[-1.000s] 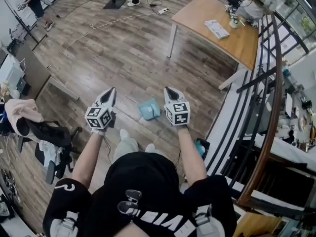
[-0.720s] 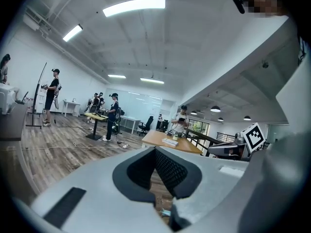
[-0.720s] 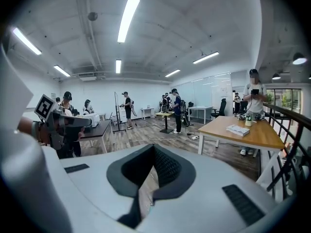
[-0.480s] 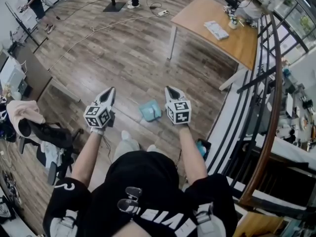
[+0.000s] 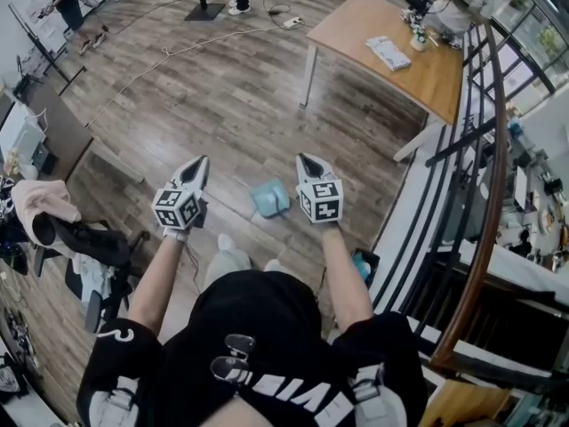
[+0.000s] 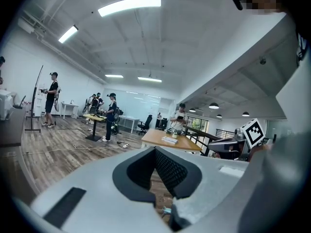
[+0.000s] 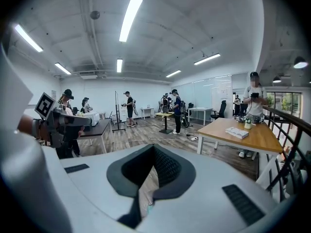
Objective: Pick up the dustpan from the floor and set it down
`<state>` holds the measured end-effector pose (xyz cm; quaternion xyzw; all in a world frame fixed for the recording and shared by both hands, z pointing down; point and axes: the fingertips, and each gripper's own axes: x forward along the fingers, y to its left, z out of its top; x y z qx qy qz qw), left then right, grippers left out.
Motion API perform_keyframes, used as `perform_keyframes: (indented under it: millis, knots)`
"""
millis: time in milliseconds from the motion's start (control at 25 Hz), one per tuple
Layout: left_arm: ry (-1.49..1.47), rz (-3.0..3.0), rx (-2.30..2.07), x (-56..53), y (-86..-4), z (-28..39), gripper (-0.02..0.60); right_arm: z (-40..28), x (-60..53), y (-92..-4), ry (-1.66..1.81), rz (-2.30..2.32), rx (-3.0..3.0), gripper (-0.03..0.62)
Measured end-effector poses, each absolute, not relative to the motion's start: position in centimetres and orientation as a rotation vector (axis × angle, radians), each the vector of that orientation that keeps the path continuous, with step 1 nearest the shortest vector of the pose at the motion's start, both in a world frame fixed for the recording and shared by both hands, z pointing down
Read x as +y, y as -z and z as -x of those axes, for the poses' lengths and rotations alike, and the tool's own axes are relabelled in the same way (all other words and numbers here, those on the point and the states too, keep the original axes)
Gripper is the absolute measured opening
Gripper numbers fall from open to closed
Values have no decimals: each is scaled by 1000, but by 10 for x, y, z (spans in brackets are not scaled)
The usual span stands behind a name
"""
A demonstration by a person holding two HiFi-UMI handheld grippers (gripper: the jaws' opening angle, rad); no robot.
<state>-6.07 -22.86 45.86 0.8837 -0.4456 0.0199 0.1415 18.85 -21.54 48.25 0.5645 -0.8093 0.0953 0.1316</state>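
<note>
A teal dustpan (image 5: pixel 269 197) lies flat on the wood floor in the head view, just ahead of my feet. It sits between my two grippers and below them, touched by neither. My left gripper (image 5: pixel 201 161) hovers to its left with the jaws closed to a point and nothing in them. My right gripper (image 5: pixel 304 159) hovers to its right, likewise shut and empty. In the left gripper view the dark pads (image 6: pixel 167 169) meet at the tip. The right gripper view shows its pads (image 7: pixel 165 166) pressed together the same way.
A wooden table (image 5: pixel 400 52) stands ahead on the right beside a curved railing (image 5: pixel 484 194). A chair draped with clothes (image 5: pixel 62 229) is at my left. A cable (image 5: pixel 178 47) runs across the floor farther off. Several people stand at the far end.
</note>
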Motion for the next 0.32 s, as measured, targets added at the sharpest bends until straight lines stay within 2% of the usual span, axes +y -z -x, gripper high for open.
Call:
perform_keyframes:
  millis: [320]
  knots:
    - [-61,-2560,-1290,-226,-466,56,-2,-190,-212,-491,-249,-1630,-2342,-6]
